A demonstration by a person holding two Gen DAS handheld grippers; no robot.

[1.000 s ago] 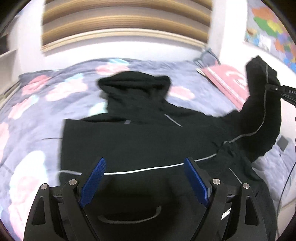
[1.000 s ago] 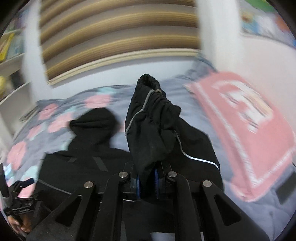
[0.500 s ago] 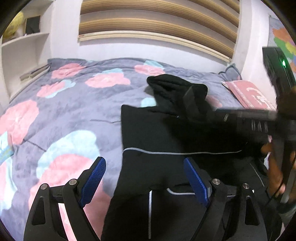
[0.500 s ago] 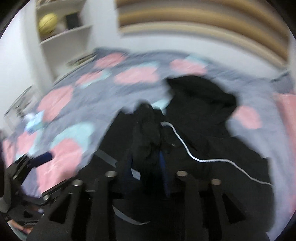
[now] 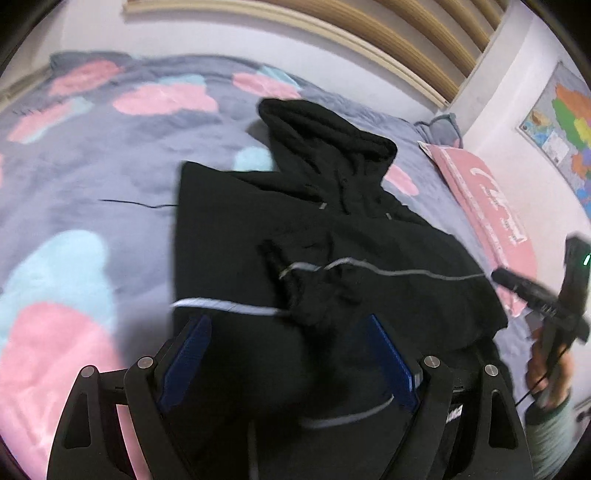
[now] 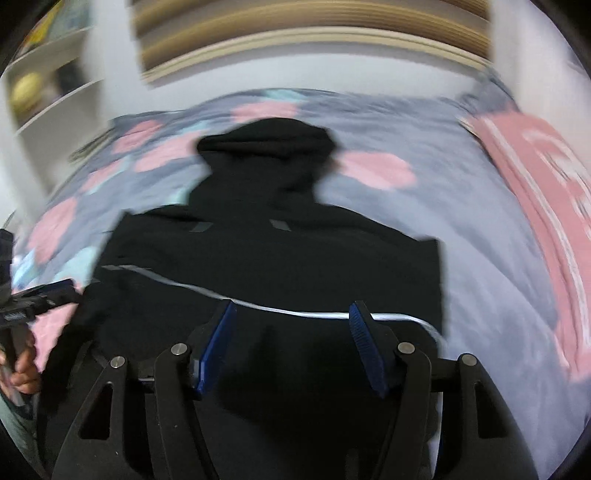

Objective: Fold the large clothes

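Room: a bedroom with a slatted wooden headboard (image 5: 388, 33) against a white wall and a coloured map (image 5: 561, 122) on the side wall.
Surface: a bed covered by a grey blanket (image 5: 110, 177) with pink and pale blue blotches; a pink pillow (image 5: 484, 210) lay along its far side.
Garment: a black hoodie (image 5: 295, 236) lay spread on the blanket, hood (image 6: 266, 147) toward the headboard, a thin pale stripe (image 6: 258, 306) running across the body.
Sleeve: one sleeve (image 5: 314, 291) lay folded over the chest, bunched near the middle.
Left gripper (image 5: 288, 362): blue pads (image 5: 188, 354) stood wide apart over the lower part of the hoodie, nothing pressed between them.
Right gripper (image 6: 291, 343): its jaws had just been opening; the pads (image 6: 218, 343) stood apart above the black fabric and gripped none of it.
Person: a hand (image 5: 546, 373) held the right gripper's handle at the edge of the left wrist view.
Sharpness: both views were smeared by motion blur.
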